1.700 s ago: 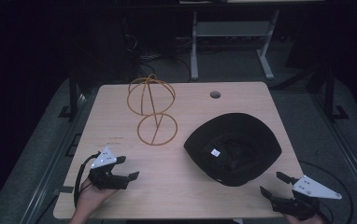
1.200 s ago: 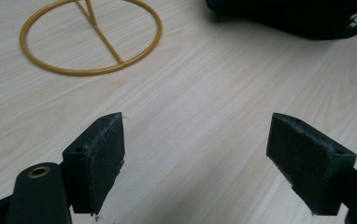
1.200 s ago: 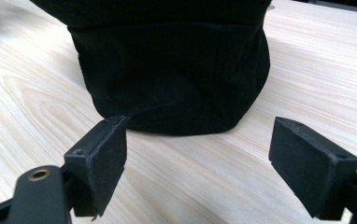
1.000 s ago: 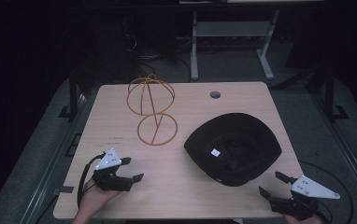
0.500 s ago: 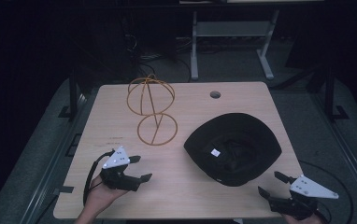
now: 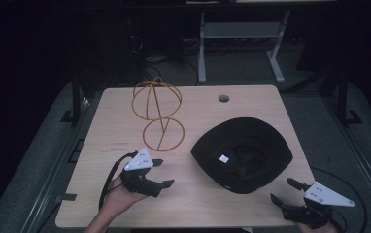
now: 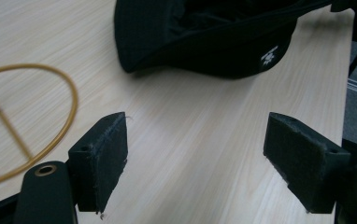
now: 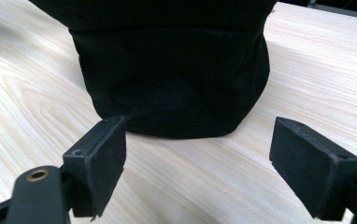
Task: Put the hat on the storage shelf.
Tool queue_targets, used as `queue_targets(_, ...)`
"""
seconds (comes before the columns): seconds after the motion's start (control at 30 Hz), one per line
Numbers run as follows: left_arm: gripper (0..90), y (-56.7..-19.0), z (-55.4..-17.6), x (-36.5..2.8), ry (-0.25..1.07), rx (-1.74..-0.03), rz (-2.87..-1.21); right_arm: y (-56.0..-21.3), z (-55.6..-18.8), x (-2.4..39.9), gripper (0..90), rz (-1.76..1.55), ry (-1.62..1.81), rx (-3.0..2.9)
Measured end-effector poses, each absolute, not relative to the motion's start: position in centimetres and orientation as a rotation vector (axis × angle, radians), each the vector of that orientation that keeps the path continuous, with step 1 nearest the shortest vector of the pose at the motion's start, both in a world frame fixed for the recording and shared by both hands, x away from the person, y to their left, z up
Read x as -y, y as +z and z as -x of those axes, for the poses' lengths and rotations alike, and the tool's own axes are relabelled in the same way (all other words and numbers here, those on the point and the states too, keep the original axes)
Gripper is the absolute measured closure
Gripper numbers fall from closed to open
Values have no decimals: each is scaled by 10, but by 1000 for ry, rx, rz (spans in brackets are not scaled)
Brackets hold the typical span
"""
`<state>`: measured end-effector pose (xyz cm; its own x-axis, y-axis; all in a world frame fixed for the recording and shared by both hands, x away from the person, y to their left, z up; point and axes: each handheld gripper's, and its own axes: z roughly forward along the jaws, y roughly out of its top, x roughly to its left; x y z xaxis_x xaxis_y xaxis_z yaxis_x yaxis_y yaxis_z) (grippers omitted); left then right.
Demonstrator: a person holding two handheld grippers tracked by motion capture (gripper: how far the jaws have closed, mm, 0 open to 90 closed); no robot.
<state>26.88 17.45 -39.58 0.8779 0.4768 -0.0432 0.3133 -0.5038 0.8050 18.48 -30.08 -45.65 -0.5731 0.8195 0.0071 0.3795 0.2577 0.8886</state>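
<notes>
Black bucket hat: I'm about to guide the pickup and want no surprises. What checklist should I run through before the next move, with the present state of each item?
1. Left hand-held gripper open: ok, jaws wide apart, nothing between.
2. Right hand-held gripper open: ok, nothing between its jaws.
3. Black bucket hat free to grasp: ok, it lies opening-up on the table, touched by neither gripper.
4. Wire hat stand upright, apart from the hat: ok.
5. Path from left gripper to hat brim: ok, bare wood between.
6. Stand fixed to the table: cannot tell.
</notes>
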Motion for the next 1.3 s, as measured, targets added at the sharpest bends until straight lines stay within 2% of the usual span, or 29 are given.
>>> queue_targets(0.37, 201, -375, -274, -130, 178, -439, -2170, -457, -185, 301, 178, -1084, 1279, -2070)
queue_targets(0.7, 189, -376, -278, -91, 145, -359, -2226, -457, -185, 304, 175, -1095, 1288, -2062)
queue_targets(1.3, 197, -373, -286, -64, 154, -298, -2254, -458, -186, 304, 176, -1089, 1295, -2066)
